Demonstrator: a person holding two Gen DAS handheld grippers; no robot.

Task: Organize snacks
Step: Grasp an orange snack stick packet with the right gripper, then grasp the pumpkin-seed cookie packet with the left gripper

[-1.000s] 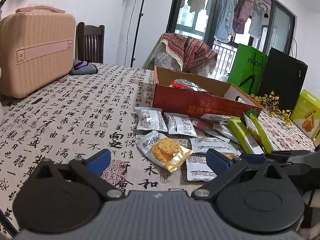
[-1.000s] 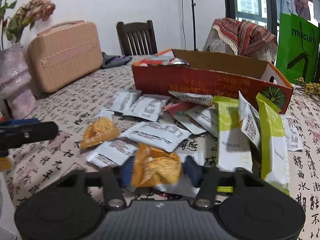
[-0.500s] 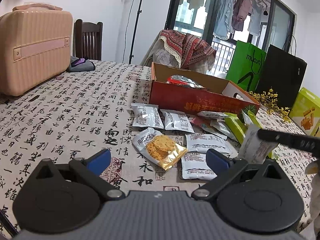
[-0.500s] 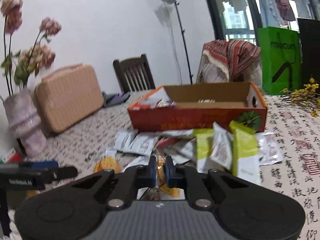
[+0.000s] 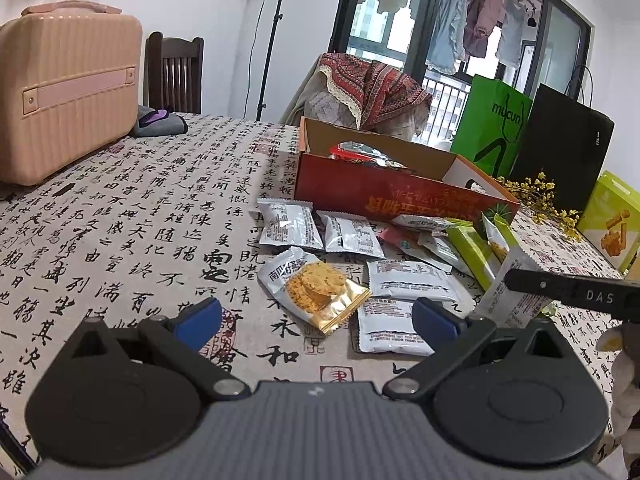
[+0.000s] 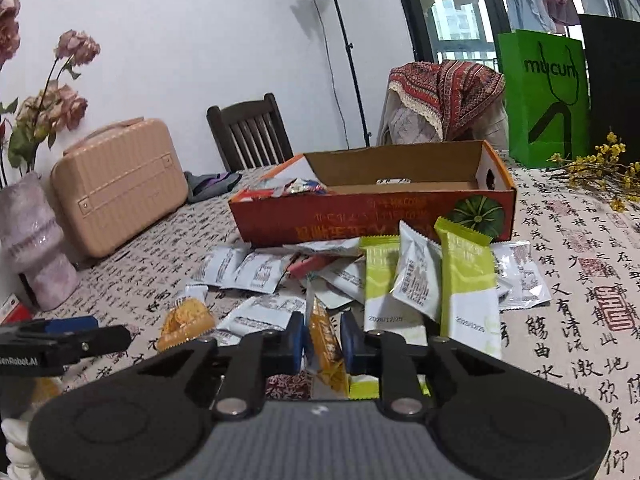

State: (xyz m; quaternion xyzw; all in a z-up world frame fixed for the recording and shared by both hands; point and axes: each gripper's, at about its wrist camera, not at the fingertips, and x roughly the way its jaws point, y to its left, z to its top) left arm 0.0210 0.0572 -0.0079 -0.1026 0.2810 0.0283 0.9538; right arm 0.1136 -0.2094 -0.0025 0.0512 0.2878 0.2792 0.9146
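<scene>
The orange cracker packet stands on its edge between the right gripper's blue pads. The jaws are opening a little, yet the pads look like they pinch it. It hangs over the snack pile. The red box waits at twelve o'clock, likely its home. The left gripper is wide open and empty above the table.

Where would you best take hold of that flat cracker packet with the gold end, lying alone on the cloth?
Take the cracker packet by its crimped gold end, the thin flat edge nearest the open left tool. Come in low from that near side, since the packet lies flat and its cracker-filled middle is bulkier. Silver packets crowd its right side.
</scene>
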